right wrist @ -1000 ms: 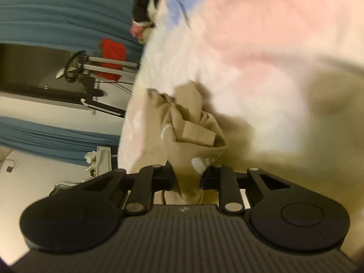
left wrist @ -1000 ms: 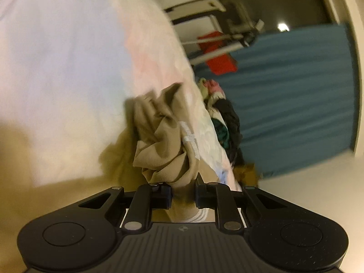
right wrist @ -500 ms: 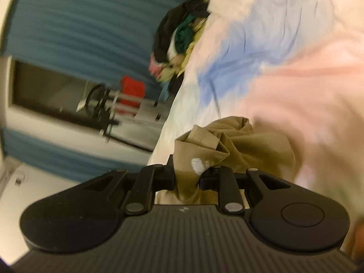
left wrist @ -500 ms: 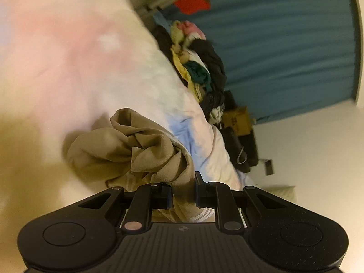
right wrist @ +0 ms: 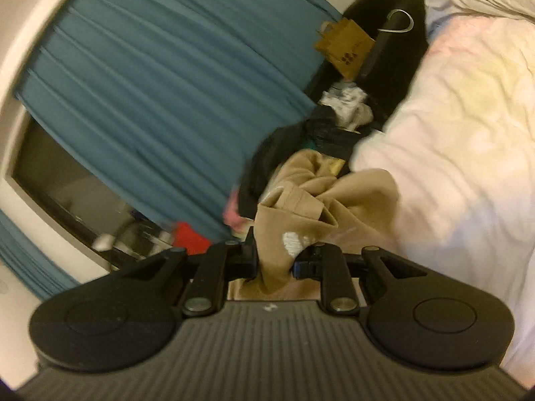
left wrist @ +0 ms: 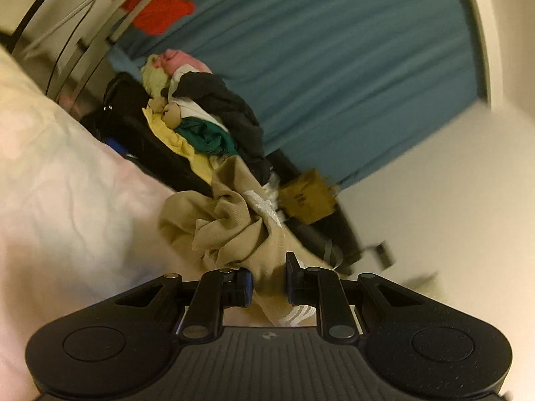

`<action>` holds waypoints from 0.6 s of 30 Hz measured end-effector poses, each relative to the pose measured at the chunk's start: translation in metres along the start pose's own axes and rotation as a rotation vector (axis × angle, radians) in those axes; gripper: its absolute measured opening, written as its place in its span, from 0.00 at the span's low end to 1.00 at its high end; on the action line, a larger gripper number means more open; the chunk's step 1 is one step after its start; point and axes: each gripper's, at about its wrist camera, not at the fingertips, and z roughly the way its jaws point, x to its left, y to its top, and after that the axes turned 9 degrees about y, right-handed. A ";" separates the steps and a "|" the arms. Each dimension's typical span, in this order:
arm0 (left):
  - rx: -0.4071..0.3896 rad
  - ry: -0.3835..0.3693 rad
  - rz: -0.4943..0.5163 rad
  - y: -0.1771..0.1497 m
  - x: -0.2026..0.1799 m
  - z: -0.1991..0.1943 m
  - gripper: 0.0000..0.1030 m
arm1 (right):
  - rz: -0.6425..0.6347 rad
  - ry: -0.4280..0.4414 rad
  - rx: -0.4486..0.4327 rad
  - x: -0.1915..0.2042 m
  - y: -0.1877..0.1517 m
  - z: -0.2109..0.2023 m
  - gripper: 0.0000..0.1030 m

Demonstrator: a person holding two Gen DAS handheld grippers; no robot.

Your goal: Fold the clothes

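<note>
A crumpled tan garment (left wrist: 230,220) with white trim hangs bunched in front of my left gripper (left wrist: 268,282), whose pads pinch a fold of it. In the right wrist view the same tan garment (right wrist: 311,207) shows a white patch near the pads, and my right gripper (right wrist: 275,260) is shut on another part of it. The cloth is lifted off the pastel bed cover (left wrist: 57,173) and held near the bed's edge. Both views are tilted and a little blurred.
A heap of mixed clothes (left wrist: 204,117) lies on a black case beside the bed. A brown paper bag (left wrist: 309,197) stands by the blue curtain (left wrist: 334,67). A red cloth (left wrist: 157,10) hangs on a metal rack. The white bed cover (right wrist: 461,140) fills the right wrist view's right side.
Both grippers have swung away from over the bed toward its edge and risen, carrying the tan garment. The curtain, clothes heap and paper bag have come into view.
</note>
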 end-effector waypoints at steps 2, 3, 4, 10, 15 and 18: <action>0.044 0.035 0.050 -0.028 0.023 0.015 0.19 | -0.015 -0.058 0.054 -0.038 -0.020 0.005 0.21; 0.083 0.054 0.060 -0.045 0.040 0.018 0.19 | -0.021 -0.087 0.087 -0.058 -0.032 0.007 0.21; 0.121 0.073 0.070 -0.061 0.058 0.020 0.18 | -0.015 -0.112 0.121 -0.077 -0.047 0.003 0.21; 0.182 0.103 0.138 -0.105 0.108 0.012 0.23 | 0.090 -0.160 0.203 -0.150 -0.120 -0.038 0.22; 0.155 0.174 0.283 -0.095 0.078 -0.012 0.26 | 0.148 -0.238 0.232 -0.131 -0.111 -0.056 0.24; 0.148 0.178 0.359 -0.092 0.055 -0.044 0.32 | 0.058 -0.311 0.280 -0.097 -0.103 -0.076 0.24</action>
